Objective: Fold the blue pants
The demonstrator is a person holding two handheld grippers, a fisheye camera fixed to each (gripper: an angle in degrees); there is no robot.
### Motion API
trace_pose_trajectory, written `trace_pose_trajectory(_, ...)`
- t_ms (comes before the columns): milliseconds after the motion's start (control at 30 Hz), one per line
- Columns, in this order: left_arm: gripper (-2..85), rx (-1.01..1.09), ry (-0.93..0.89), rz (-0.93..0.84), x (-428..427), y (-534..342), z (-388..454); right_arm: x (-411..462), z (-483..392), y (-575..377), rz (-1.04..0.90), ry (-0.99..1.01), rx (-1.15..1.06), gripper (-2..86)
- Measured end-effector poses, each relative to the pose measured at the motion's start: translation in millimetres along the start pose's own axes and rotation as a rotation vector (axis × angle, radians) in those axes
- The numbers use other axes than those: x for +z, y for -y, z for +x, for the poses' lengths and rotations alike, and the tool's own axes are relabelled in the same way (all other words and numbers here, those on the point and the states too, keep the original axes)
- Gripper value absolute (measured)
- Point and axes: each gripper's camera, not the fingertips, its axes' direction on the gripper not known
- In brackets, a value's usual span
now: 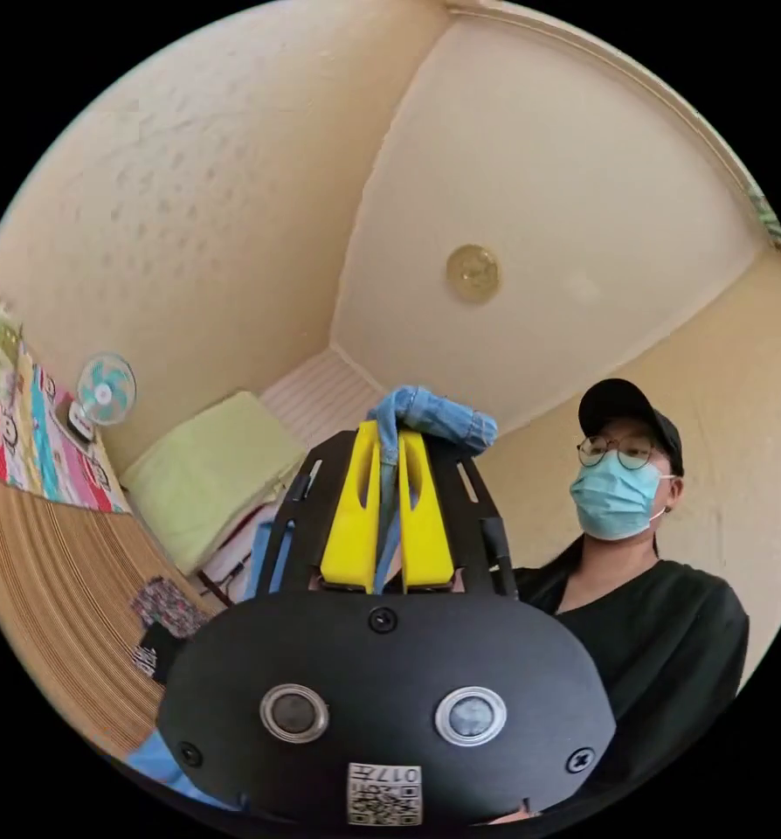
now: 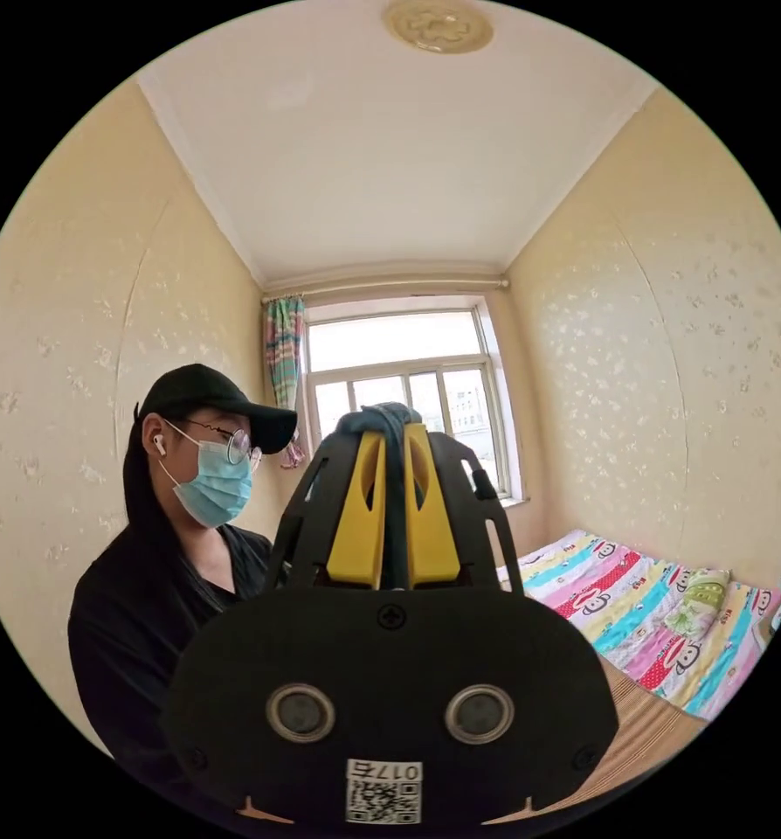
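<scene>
In the left gripper view, my left gripper points up toward the ceiling, its yellow jaws shut on a bunched edge of the blue pants, whose denim spills over the jaw tips. More blue cloth shows low beside the gripper body. In the right gripper view, my right gripper also points up, with its yellow jaws shut on a dark blue fold of the pants that pokes out at the tips. The rest of the pants hangs hidden below both cameras.
A person in a black top stands close behind both grippers. A bed with a colourful sheet and a woven mat lies to one side, with a green pillow, a small fan, and a window beyond.
</scene>
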Motion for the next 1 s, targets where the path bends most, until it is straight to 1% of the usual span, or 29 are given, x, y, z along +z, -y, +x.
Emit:
trace_pose_trajectory(67, 3.1, 0.249, 0.129, 0.031, -16.6, 25.0, 76.2, -24.5, -21.7, -11.0, 0.021, -0.148, 0.005, 3.5)
trace_pose_trajectory(100, 3.0, 0.308, 0.164, 0.038, -17.8, 30.0, 95.9, -27.9, -28.8, -13.0, 0.025, -0.172, -0.005, 3.5)
trace_pose_trajectory(133, 2.9, 0.417, 0.224, 0.053, -17.3, 39.1, 133.0, -32.0, -43.9, -14.9, 0.034, -0.217, -0.033, 3.5)
trace_pose_trajectory(167, 2.8, 0.512, 0.263, 0.066, -13.8, 48.0, 165.0, -33.4, -58.0, -14.4, 0.056, -0.296, -0.049, 3.4)
trace_pose_trajectory(200, 2.8, 0.548, 0.276, 0.072, -11.5, 52.4, 178.0, -33.2, -64.8, -13.3, 0.067, -0.339, -0.062, 3.3)
trace_pose_trajectory(267, 2.7, 0.639, 0.311, 0.105, -0.2, 72.1, 217.4, -28.3, -92.3, -5.8, 0.093, -0.493, -0.177, 3.4)
trace_pose_trajectory(333, 2.7, 0.659, 0.330, 0.132, 5.7, 87.2, 233.4, -22.1, -105.6, -0.3, 0.091, -0.575, -0.250, 3.4)
trace_pose_trajectory(400, 2.7, 0.661, 0.384, 0.161, 8.5, 100.0, 241.6, -16.4, -105.6, 6.0, 0.056, -0.627, -0.244, 3.5)
trace_pose_trajectory(500, 2.8, 0.709, 0.501, 0.231, 10.7, 117.1, 239.0, -8.6, -72.6, 15.6, -0.005, -0.684, -0.163, 3.6)
trace_pose_trajectory(567, 2.9, 0.691, 0.664, 0.216, 20.4, 157.6, 208.2, 3.6, -3.9, 30.7, -0.099, -0.753, -0.063, 3.9)
trace_pose_trajectory(600, 3.1, 0.668, 0.694, 0.202, 22.9, 173.3, 194.0, 7.6, 19.9, 35.0, -0.125, -0.770, -0.032, 4.0)
trace_pose_trajectory(667, 4.0, 0.519, 0.797, 0.105, 35.6, 253.8, 110.4, 28.0, 142.6, 51.9, -0.225, -0.882, 0.107, 4.9)
trace_pose_trajectory(700, 4.4, 0.477, 0.832, 0.082, 39.3, 277.1, 82.6, 34.4, 178.5, 55.1, -0.247, -0.918, 0.140, 5.4)
trace_pose_trajectory(767, 7.3, 0.365, 0.998, -0.012, 51.2, 366.0, -48.1, 69.9, 333.5, 55.4, -0.405, -1.133, 0.228, 8.1)
trace_pose_trajectory(800, 7.6, 0.333, 1.054, -0.043, 50.8, 382.8, -81.8, 76.0, 372.6, 48.9, -0.434, -1.172, 0.271, 8.9)
trace_pose_trajectory(833, 7.9, 0.205, 1.185, -0.102, 39.9, 408.5, -150.8, 84.5, 435.0, 27.0, -0.520, -1.202, 0.346, 9.0)
trace_pose_trajectory(867, 7.8, 0.065, 1.278, -0.163, 18.3, 419.2, -208.9, 88.9, 479.3, -2.9, -0.610, -1.231, 0.429, 9.2)
trace_pose_trajectory(933, 7.8, -0.054, 1.343, -0.222, -24.2, 411.9, -268.2, 91.2, 513.0, -53.5, -0.654, -1.238, 0.514, 9.6)
trace_pose_trajectory(1000, 8.0, -0.118, 1.379, -0.270, -73.4, 385.2, -310.4, 96.7, 525.8, -115.1, -0.702, -1.144, 0.512, 9.6)
